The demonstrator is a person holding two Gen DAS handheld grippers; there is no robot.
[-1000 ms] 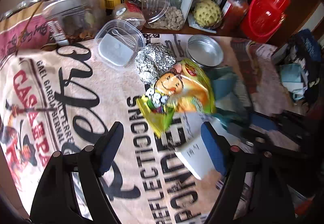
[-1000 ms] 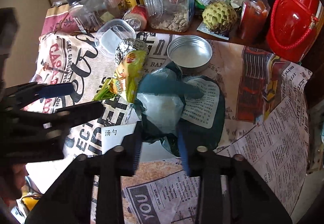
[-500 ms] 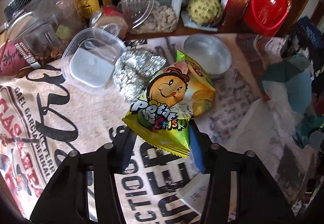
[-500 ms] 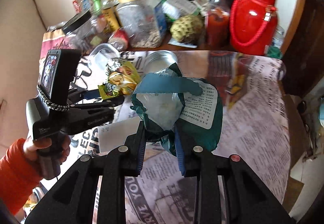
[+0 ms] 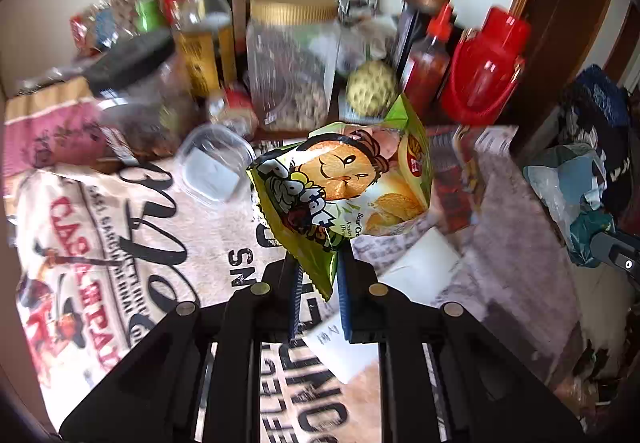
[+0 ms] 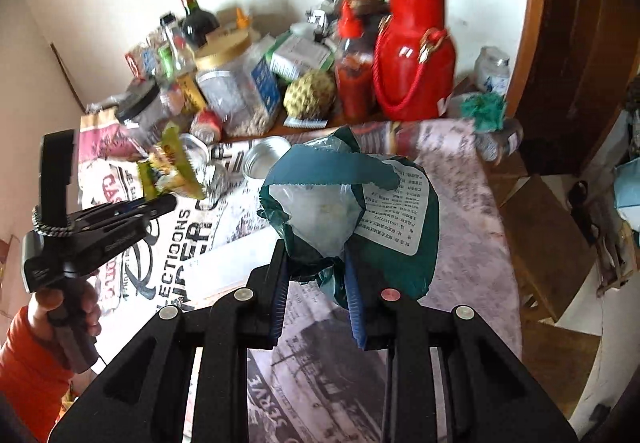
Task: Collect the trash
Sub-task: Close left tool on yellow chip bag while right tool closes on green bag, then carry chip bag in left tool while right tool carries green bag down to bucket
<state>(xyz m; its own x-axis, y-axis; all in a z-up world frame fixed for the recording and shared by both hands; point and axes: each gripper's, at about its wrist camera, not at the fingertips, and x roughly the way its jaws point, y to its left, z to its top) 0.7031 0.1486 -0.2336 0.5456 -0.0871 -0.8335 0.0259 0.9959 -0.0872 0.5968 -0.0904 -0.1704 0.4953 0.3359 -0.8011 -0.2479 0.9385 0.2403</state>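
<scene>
A yellow-green crisp bag (image 5: 348,183) hangs clear of the newspaper-covered table (image 5: 120,243). My left gripper (image 5: 318,275) pinches its lower corner, and the jaws are still closing on it. The right wrist view shows the same crisp bag (image 6: 170,171) at the tip of the left gripper (image 6: 160,203), which a hand in an orange sleeve (image 6: 24,363) holds. My right gripper (image 6: 316,275) is shut on the crumpled neck of a teal plastic bag (image 6: 360,203) with a white label, held up above the table. That teal bag (image 5: 568,179) also shows at the far right of the left wrist view.
On the table lie a clear plastic tub (image 5: 212,171), a foil ball (image 6: 214,179), a round metal lid (image 6: 266,161) and a white paper slip (image 5: 400,283). Jars, bottles and a red jug (image 5: 488,71) crowd the back. Cardboard boxes (image 6: 548,235) stand right of the table.
The left jaws came together on the crisp bag and lifted it off the table. The right gripper rose with the teal bag still in it.
</scene>
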